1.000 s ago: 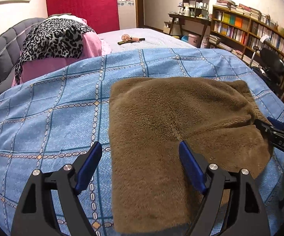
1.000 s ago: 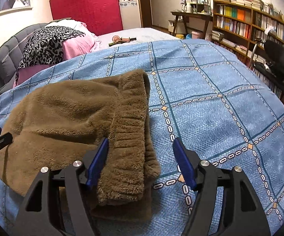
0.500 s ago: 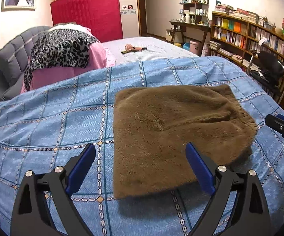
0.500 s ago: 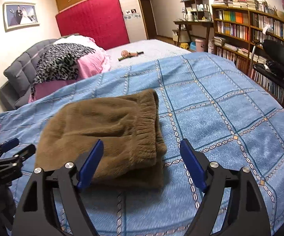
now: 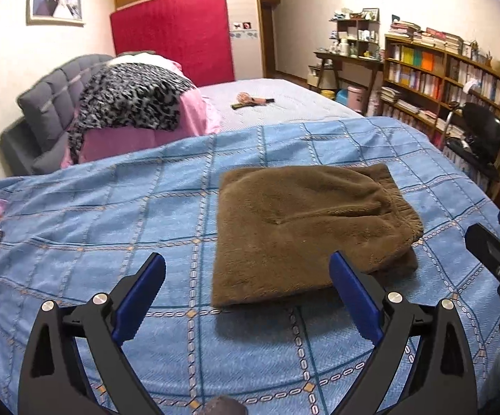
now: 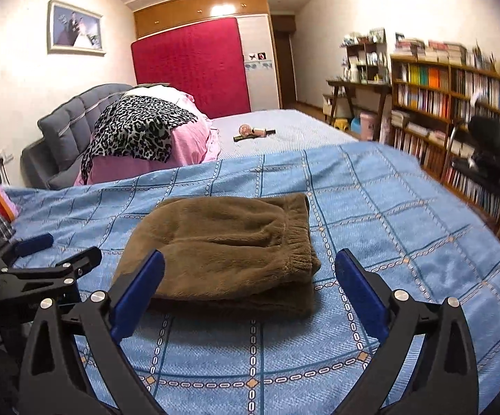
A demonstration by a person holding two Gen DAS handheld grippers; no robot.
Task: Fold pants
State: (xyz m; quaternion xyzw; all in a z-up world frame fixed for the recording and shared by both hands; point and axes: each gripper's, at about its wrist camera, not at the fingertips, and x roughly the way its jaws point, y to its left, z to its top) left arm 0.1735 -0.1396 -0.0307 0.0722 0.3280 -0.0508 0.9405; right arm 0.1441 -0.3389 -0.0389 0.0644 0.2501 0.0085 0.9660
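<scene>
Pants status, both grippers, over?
Left gripper open, empty. Right gripper open, empty. Pants folded on the blanket, untouched. Nothing in the way.

no readable text, book spines on bookshelf too blurred to read

Bedroom — red panel, bookshelves
</scene>
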